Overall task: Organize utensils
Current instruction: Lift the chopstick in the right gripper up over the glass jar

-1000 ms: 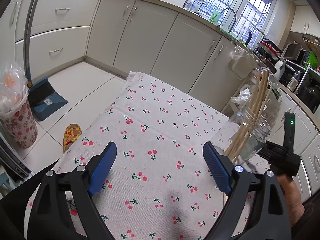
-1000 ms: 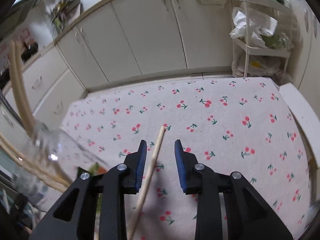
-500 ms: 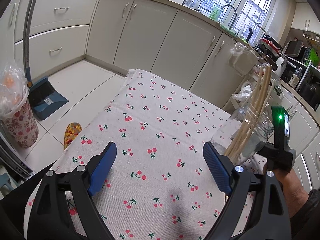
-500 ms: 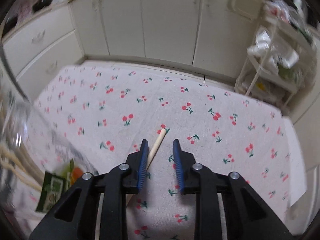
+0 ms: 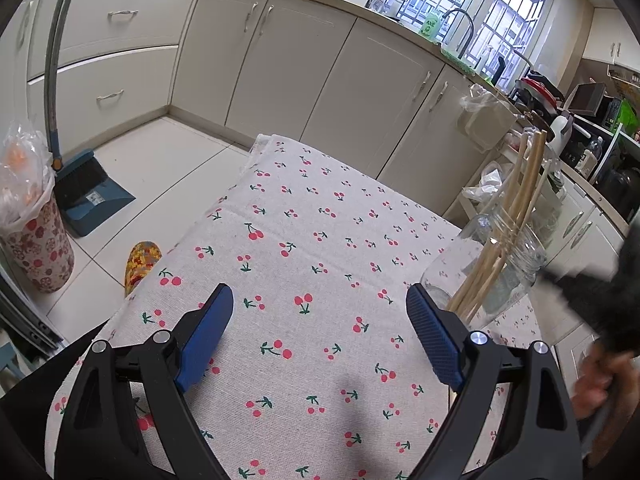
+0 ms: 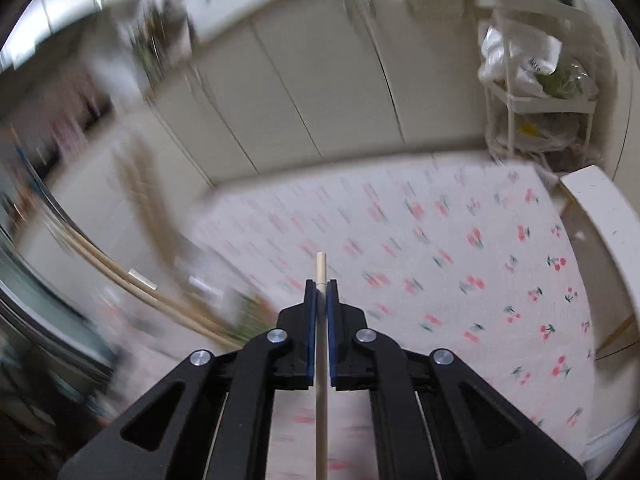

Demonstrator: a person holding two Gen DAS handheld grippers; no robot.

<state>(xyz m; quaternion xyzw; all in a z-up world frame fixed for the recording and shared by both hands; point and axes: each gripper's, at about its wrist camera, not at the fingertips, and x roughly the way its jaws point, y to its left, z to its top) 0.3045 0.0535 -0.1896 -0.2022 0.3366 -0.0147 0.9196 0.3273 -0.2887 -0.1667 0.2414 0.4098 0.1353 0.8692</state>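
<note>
Where jaws stood apart before, right gripper (image 6: 321,286) now clamps chopstick (image 6: 321,380), left gripper (image 5: 320,320) jaws unchanged, wide apart.

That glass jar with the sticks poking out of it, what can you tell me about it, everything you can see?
The glass jar is clear, with a threaded neck and no lid on it. It lies tilted on the cherry-print tablecloth near the table's right edge, its mouth angled up and away to the right. Several pale wooden chopsticks stand in it, fanning out past the rim. The open left gripper is apart from it. In the right wrist view it is only a blur.
</note>
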